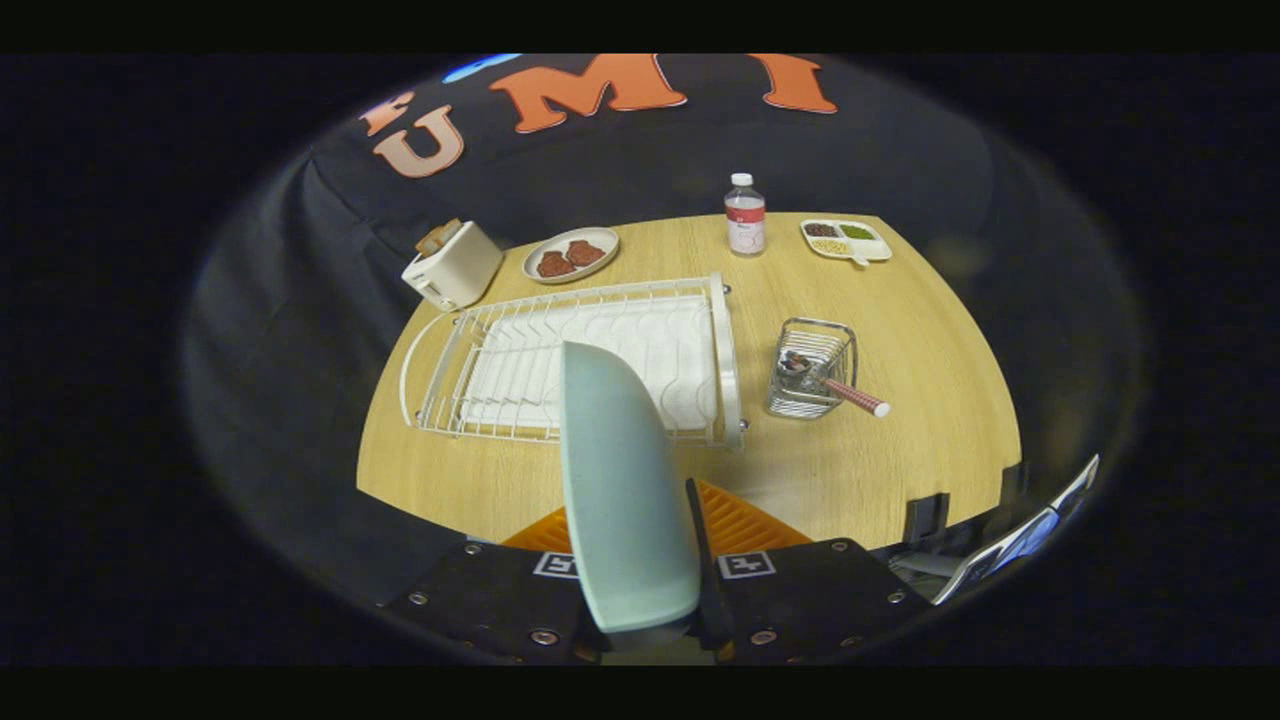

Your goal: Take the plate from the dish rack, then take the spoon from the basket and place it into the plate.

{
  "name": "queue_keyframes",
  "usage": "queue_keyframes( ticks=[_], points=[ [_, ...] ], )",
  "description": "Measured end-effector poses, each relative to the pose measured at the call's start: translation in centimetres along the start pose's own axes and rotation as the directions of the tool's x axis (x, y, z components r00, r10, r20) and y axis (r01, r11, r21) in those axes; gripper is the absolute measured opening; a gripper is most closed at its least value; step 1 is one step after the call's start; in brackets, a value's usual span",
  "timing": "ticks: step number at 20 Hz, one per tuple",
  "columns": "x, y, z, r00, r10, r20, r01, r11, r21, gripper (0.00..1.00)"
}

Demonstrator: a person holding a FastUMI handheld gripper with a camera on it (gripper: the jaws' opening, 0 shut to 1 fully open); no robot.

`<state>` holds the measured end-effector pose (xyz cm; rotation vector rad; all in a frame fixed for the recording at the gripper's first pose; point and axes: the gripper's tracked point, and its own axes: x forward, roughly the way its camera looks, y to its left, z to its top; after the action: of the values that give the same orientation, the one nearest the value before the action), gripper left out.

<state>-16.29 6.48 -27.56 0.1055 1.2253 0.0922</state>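
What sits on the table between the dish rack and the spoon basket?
Nothing: in the gripper view, bare table separates the dish rack from the basket.

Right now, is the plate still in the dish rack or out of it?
Out. The plate stands on edge between the gripper fingers, which press both faces, lifted in front of the empty dish rack.
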Motion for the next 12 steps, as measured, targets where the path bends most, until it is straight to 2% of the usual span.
queue_keyframes(
  ticks=[12],
  points=[
    [4.8, -2.1, -6.3, 0.985, 0.161, -0.053, -0.156, 0.983, 0.094, 0.35]
  ],
)
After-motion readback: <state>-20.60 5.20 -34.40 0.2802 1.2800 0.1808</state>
